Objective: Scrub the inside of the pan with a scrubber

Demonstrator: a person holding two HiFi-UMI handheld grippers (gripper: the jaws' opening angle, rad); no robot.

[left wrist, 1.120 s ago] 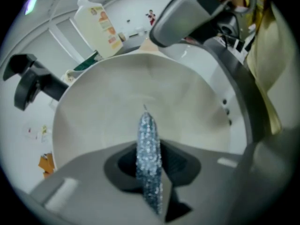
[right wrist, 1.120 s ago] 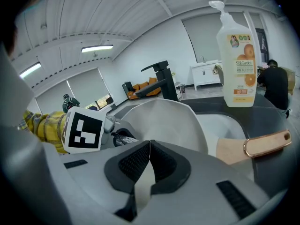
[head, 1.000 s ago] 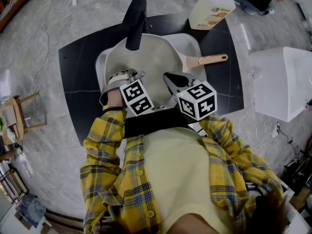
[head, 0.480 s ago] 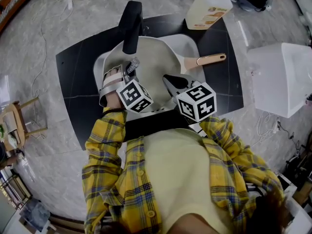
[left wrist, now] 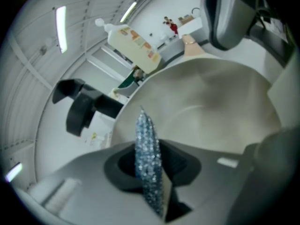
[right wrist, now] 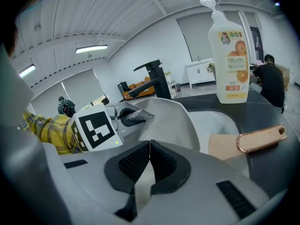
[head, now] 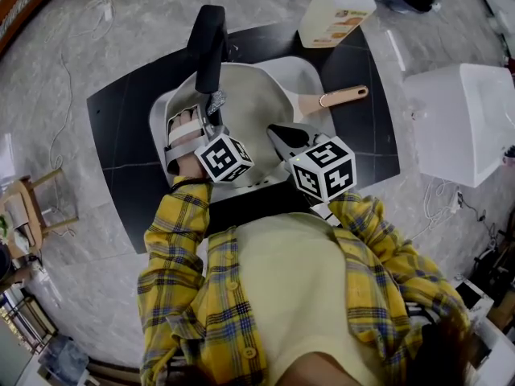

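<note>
Nearest the body, the right gripper [right wrist: 149, 149] is seen with its fingers clenched on the near rim of the pan [head: 257, 107], which is propped tilted in the sink [head: 310, 75]. Only a thin edge of the rim is pinched, so the pan could probably be levered loose or rocked if scrubbing pressure is applied far from this hold. The scrubber [left wrist: 146, 149], a flat sparkly pad, is grasped edge-on between the fingers of the left gripper [head: 211, 121]. It may be twisted out of them if it is dragged sideways across the pan.

Both forearms, in checked sleeves, are reached forward over the dark tabletop [head: 129, 127]. The left gripper is held at the pan's upper left, and the pad's tip is pointed toward the inside wall; contact cannot be confirmed. The right gripper is held low, level with the rim.

Beyond, the pan handle [head: 342, 97] is pointed right, the faucet [head: 209, 43] overhangs the pan, and a soap bottle [head: 334, 10] is stood farthest.
</note>
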